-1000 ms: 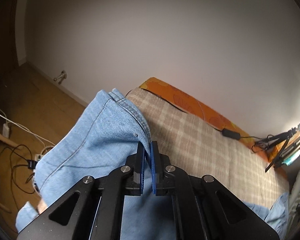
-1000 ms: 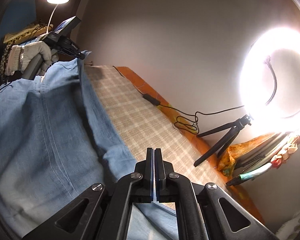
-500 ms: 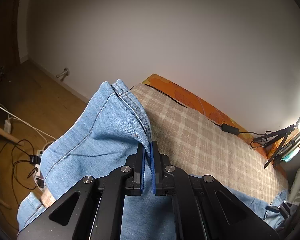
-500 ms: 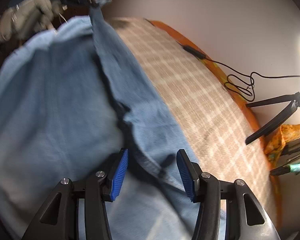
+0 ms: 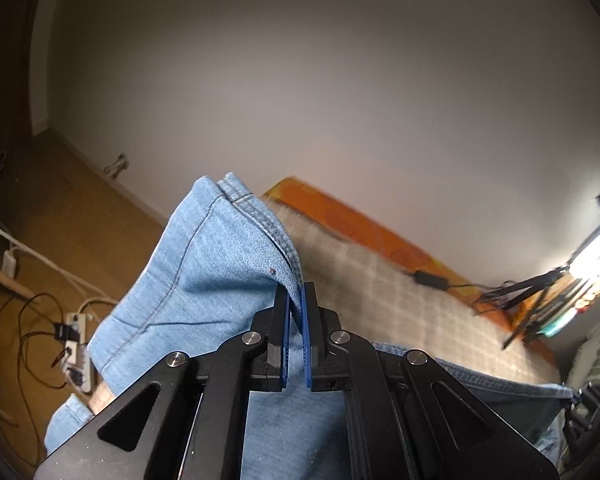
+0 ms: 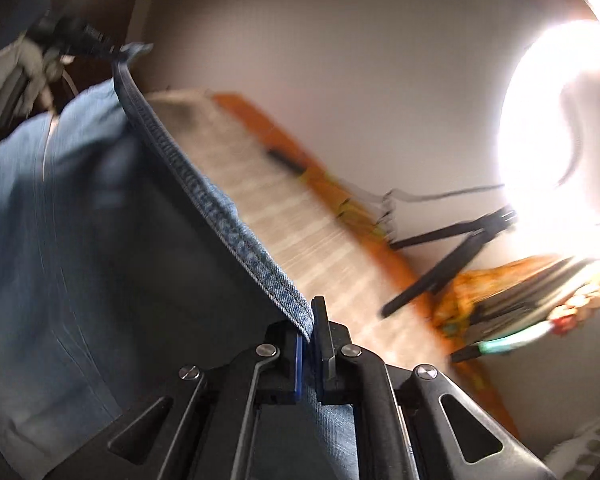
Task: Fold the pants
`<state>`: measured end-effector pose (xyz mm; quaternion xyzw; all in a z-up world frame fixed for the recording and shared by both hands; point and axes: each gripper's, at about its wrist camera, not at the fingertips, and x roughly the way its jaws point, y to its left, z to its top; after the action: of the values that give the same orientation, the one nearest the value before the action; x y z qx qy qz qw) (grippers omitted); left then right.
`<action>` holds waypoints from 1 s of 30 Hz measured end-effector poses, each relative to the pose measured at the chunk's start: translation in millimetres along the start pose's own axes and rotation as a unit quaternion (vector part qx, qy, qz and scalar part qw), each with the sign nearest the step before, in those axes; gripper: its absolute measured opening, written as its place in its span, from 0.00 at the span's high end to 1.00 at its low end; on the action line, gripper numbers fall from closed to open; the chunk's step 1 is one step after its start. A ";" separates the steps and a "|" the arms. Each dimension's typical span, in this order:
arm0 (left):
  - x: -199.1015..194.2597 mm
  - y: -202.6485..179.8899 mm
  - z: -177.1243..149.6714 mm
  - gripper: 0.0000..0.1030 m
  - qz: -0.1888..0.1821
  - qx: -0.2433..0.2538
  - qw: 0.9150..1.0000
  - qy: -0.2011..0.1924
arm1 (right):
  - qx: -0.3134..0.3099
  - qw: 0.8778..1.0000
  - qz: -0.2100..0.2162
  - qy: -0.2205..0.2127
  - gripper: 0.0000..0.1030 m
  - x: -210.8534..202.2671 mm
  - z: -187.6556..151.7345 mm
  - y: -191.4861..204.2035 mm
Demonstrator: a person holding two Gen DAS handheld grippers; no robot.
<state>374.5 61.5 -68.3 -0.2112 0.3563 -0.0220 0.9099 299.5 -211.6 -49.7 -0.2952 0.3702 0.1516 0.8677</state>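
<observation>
Beige checked fabric is covering the long mattress [image 5: 412, 308] I am working over, with an orange patterned sheet [image 5: 364, 224] showing along its far edge, against a plain white wall [image 5: 320, 80]. A wooden floor [image 5: 52, 216] with white cables and a power strip [image 5: 76, 344] is lying off to the left. A glaring ring light on a black tripod [image 6: 460, 248] is washing out the right side of the right wrist view, and that whole view is smearing with motion blur, so I cannot read the clutter beneath the lamp.

The light blue denim pants [image 5: 220, 272] are hanging lifted off the mattress, their stitched band [image 6: 204, 192] stretching taut as a long diagonal between my two tools; most of the cloth is draping down toward me, its lower end cut off.

My left gripper [image 5: 296, 320] is clamping a fold at one end of that band. My right gripper [image 6: 310, 344] is pinching the other end, jaws closed on denim. The gloved hand [image 6: 16, 76] holding the left tool is appearing, blurred, at the top left.
</observation>
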 end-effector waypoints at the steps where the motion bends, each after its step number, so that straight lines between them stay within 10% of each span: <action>1: -5.5 -2.6 1.9 0.96 -0.004 0.003 1.000 -0.004 | 0.000 1.000 -0.005 -0.006 0.99 -8.2 2.3 -1.8; 13: -87.8 2.4 -20.2 0.96 -0.051 0.033 0.997 -0.042 | -0.055 0.995 -0.050 -0.063 0.99 -148.2 0.2 44.3; 30: -167.8 89.3 -169.7 0.96 -0.065 -0.010 0.998 0.005 | -0.018 0.996 0.082 -0.010 0.99 -199.5 -108.4 151.8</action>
<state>128.0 112.1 -108.3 -0.2427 0.3461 -0.0786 0.9029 30.8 -169.8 -24.2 -0.2782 0.3820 0.2315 0.8503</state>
